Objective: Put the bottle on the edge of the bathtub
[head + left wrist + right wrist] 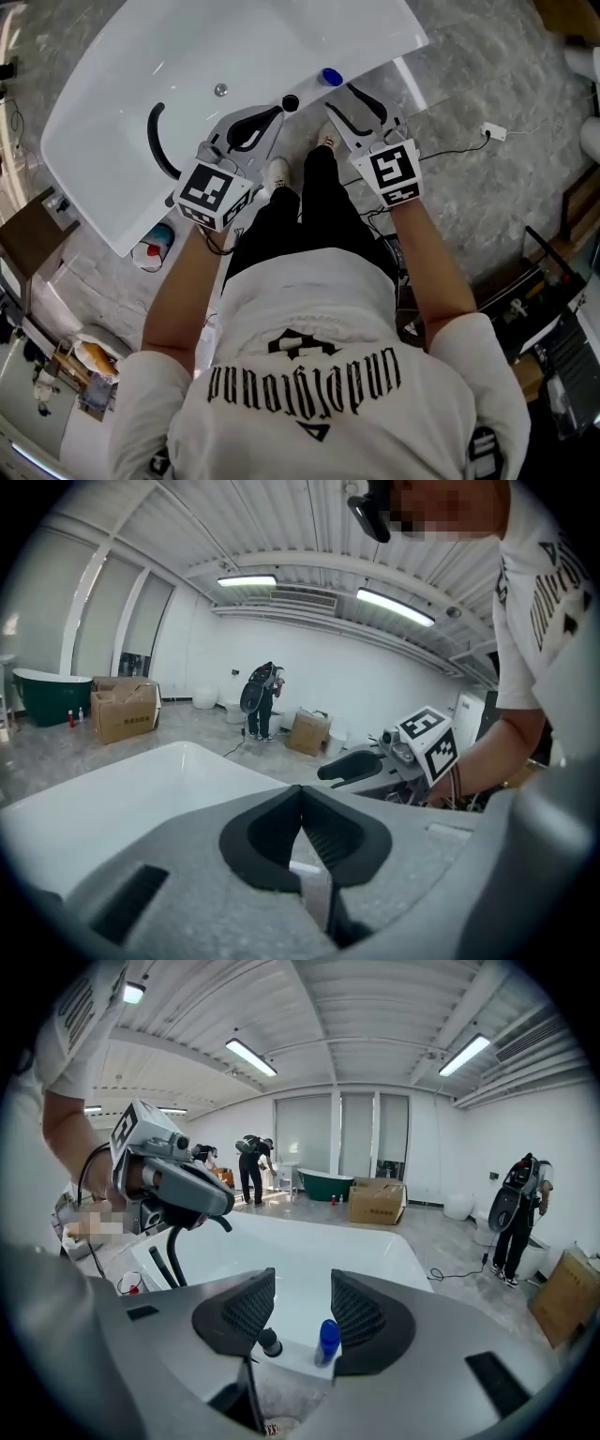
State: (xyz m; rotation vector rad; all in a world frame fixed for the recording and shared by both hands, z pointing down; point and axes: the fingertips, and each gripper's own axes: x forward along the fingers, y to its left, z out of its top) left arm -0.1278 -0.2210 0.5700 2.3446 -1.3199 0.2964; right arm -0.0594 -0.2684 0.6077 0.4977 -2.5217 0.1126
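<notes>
1. One white tub (141,84) fills the space ahead of both grippers. Its near edge runs crosswise just past their tips, and in the right gripper view that edge sits below the gap between the jaws
2. Right gripper (337,97): its jaws stand wide apart with nothing clamped. It points over the edge toward the tub's inside (309,1241), and its own view (302,1279) shows open space between the pads
3. Left gripper (272,114): its jaws are pressed together, tips meeting, with nothing between them (302,794). It lies alongside the right one, to that gripper's left, its tips near the same edge
4. Bottle (330,77): blue and small, it stands on the tub edge just ahead of the right gripper's tips, toward its right jaw (327,1340)
   - Its long axis is upright or nearly so, so the head view sees mostly its top end
   - No pad seems to bear on it, though it is very near the right jaw
   - I judge that it already sits where the task wants it
   - The right gripper is much the nearer; any regrasp or pull-back there turns on the bottle being ahead and slightly right, so a straight retreat should clear it
5. Knob (290,102): a dark stub on the same edge, left of the bottle (270,1342), ahead of the right gripper's left jaw. It lies between the bottle and the left gripper's tips, so a reach from the left would have to pass it
</notes>
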